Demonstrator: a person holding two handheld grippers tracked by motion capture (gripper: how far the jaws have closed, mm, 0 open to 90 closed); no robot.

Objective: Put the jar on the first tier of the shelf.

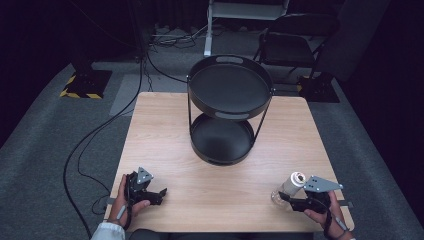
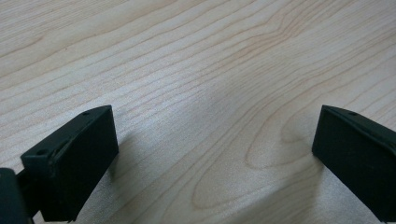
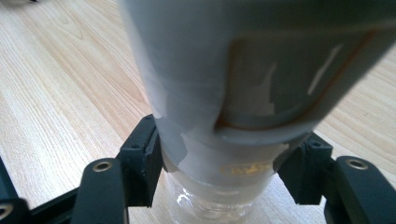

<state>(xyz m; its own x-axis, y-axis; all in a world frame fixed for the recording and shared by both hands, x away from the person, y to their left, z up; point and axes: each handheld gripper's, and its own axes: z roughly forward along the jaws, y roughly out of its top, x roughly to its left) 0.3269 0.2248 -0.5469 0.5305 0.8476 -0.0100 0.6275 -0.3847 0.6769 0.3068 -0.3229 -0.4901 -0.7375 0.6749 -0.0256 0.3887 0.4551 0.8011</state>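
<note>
A small clear bottle with a pale grey label and white cap (image 1: 287, 187) is tilted just above the table's near right corner, held in my right gripper (image 1: 294, 201). Seen close in the right gripper view, the bottle (image 3: 243, 93) sits between both black jaws, which press on its lower body. My left gripper (image 1: 159, 194) rests low at the table's near left corner. Its jaws stand wide apart in the left gripper view (image 2: 212, 144), with bare wood between them. A black two-tier round tray stand (image 1: 231, 107) stands at the table's far centre, both trays bare.
The light wooden table (image 1: 220, 190) sits on grey carpet. Black cables (image 1: 85, 145) trail on the floor at left. A dark chair (image 1: 295, 40) and a white frame stand behind the table.
</note>
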